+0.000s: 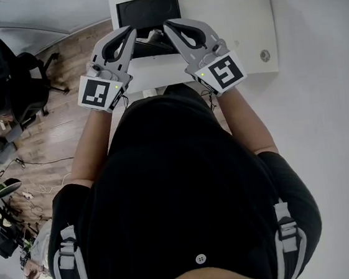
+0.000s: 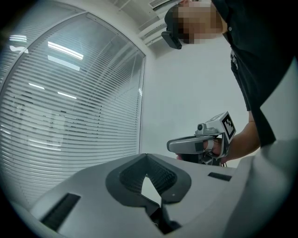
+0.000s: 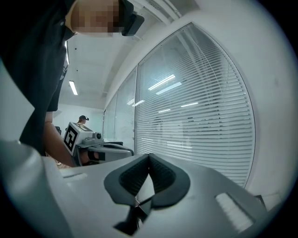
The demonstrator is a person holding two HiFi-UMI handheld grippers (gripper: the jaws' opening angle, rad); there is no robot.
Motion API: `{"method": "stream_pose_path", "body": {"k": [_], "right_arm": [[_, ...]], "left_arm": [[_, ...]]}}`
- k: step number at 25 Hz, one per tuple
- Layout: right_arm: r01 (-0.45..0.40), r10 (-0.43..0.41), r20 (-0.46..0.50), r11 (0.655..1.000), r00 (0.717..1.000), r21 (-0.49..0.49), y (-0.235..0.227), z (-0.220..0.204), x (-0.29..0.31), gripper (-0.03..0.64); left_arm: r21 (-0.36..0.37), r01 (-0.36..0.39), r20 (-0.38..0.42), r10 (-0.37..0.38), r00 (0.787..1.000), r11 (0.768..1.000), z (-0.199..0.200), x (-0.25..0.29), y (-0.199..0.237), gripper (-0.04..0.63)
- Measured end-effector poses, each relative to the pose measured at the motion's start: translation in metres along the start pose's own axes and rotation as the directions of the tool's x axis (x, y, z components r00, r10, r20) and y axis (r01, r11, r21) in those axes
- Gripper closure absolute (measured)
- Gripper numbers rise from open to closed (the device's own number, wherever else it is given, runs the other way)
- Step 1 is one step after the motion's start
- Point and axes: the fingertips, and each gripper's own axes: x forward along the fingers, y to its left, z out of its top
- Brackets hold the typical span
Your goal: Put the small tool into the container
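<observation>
jaws of the left gripper [image 2: 146,155] are pressed together at the tips with nothing between them, and the right gripper [image 3: 149,155] is closed and empty in the same way. in the head view both grippers are held up side by side in front of the person's black shirt [image 1: 187,197], their tips angled toward each other, near but apart, over the near edge of a white table [image 1: 237,28]. a black container [image 1: 124,13] sits on the table beyond the tips. just in front of it, between the two grippers, lies a small dark item [image 1: 150,43] that may be the small tool, though it is too small to tell. it is outside the container and neither gripper touches it. a small round object [image 1: 265,55] lies on the table to the right, and an office chair [image 1: 14,79] stands on the wooden floor [image 1: 67,129] to the left. window blinds [image 2: 70,116] fill the background of both gripper views.
</observation>
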Motion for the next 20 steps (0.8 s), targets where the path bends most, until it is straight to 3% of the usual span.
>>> {"method": "stream_pose_path", "body": {"k": [5, 20], "right_arm": [[-0.001, 0.001, -0.005, 1.0, 1.0, -0.004, -0.0006, -0.0005, -0.0014, 0.606], [-0.008, 0.008, -0.03, 1.0, 1.0, -0.009, -0.0035, -0.0049, 0.0003, 0.606]], "left_arm": [[0.029, 0.011, -0.011, -0.011, 1.0, 1.0, -0.0027, 0.0, -0.0004, 0.591], [0.023, 0.005, -0.014, -0.005, 1.0, 1.0, -0.0036, 0.0043, 0.0007, 0.591]]}}
